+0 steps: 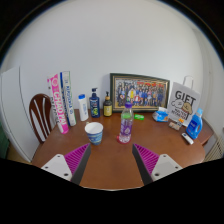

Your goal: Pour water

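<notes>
1. So far nothing of the pouring looks begun: the tool [111,163] hangs empty at the bottom centre of the frame, its two fingers spread wide with the magenta ribbed pads [75,157] facing inward and only bare wood between them.
2. Just ahead of the fingers, at the centre of the frame, stands the clear plastic bottle with a purple label and green cap [126,121], upright and apparently capped; it seems the likely source of water.
3. Left of it, close but apart, sits the small white cup with a blue rim band [94,132], open-mouthed and cylindrical; whether it holds anything cannot be told.
4. Still to do, by my judgement: approach, grip the bottle, lift, tilt over the cup.
5. The brown wooden surface [112,170] is smooth with a slight sheen and a rounded near edge.
6. Behind, at the upper centre, a dark-framed group picture [140,92] leans against the pale wall; left of it stand a dark glass bottle [94,103] and a slim white bottle [83,106].
7. At the upper left stands a tall pink-and-white printed box [58,100], with a curved wooden chair back [41,116] beside it.
8. At the right lie a white card lettered "GIFT" [183,101] and a blue translucent bottle [195,124].
</notes>
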`<state>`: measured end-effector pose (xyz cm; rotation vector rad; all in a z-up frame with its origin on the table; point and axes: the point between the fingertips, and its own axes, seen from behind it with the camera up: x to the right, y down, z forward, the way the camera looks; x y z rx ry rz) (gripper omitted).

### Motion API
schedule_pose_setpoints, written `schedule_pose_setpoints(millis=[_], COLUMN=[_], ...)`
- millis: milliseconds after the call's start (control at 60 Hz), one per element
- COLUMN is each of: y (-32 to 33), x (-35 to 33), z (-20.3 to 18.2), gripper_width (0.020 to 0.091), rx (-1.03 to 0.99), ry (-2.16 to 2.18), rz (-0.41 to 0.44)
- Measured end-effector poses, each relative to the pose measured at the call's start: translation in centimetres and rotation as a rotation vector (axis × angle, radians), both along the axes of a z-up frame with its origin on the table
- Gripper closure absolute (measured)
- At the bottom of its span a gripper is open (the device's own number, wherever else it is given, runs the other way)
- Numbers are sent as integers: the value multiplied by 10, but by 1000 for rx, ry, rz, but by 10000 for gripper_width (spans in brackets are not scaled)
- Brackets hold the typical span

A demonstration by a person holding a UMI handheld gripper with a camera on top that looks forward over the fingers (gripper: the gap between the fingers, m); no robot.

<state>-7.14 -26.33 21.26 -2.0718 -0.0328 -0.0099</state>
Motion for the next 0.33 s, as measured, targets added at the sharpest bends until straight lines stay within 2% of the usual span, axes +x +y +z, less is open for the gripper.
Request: schedule_pose_setpoints(millis=[333], y=[-49], x=[14], z=[3], gripper_width=[252], rx=[-13], ry=[-11], rz=[-60])
